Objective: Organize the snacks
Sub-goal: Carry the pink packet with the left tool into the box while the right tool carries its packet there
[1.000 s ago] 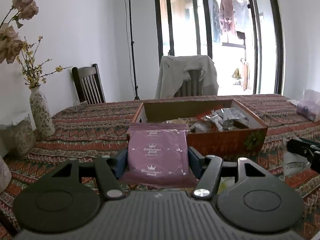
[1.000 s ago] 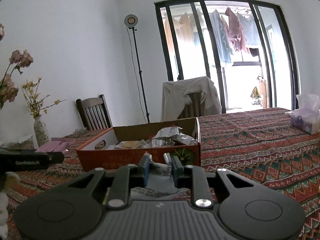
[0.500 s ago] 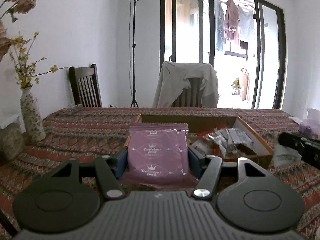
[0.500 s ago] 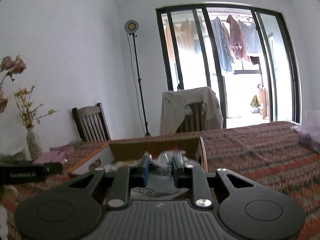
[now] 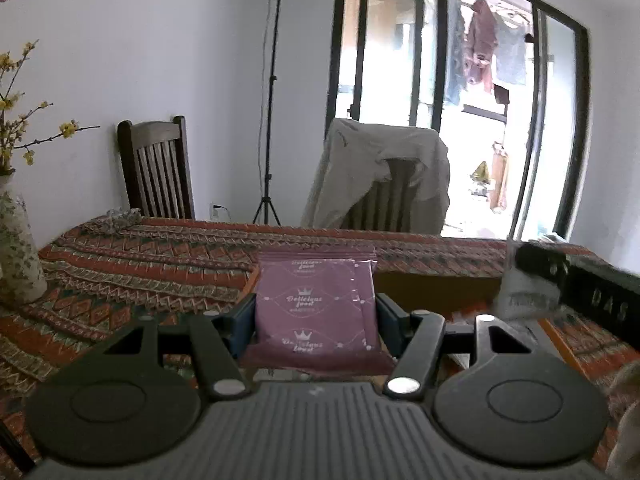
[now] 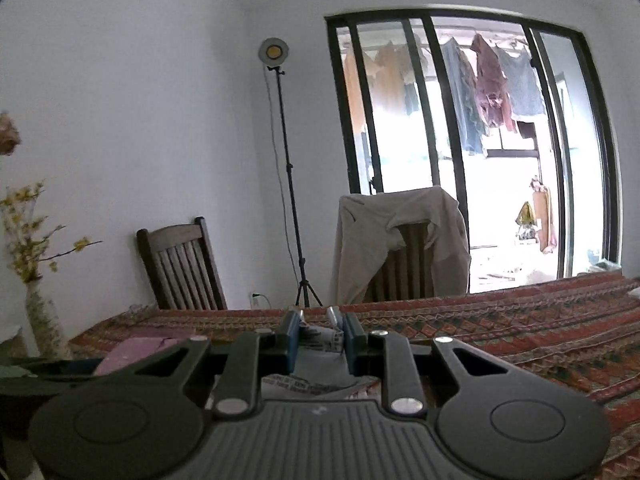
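My left gripper (image 5: 316,320) is shut on a purple snack packet (image 5: 316,304) printed "Delicious food", held flat above the orange cardboard box (image 5: 436,286), whose inner wall shows just behind it. My right gripper (image 6: 320,336) is shut on a grey-white snack packet (image 6: 316,372) with dark print. In the left wrist view that packet (image 5: 524,292) and the right gripper's black body (image 5: 584,284) are at the right. In the right wrist view the purple packet (image 6: 136,354) shows low at the left. The box's contents are hidden.
A patterned red tablecloth (image 5: 160,256) covers the table. A speckled vase with yellow flowers (image 5: 16,248) stands at the left. Two chairs (image 5: 156,172), one draped with a beige cloth (image 5: 380,176), and a light stand (image 5: 272,92) are behind the table.
Both grippers have moved forward and up over the box, still holding their packets. The box has dropped almost out of both views. The right gripper now sits closer to the left one.
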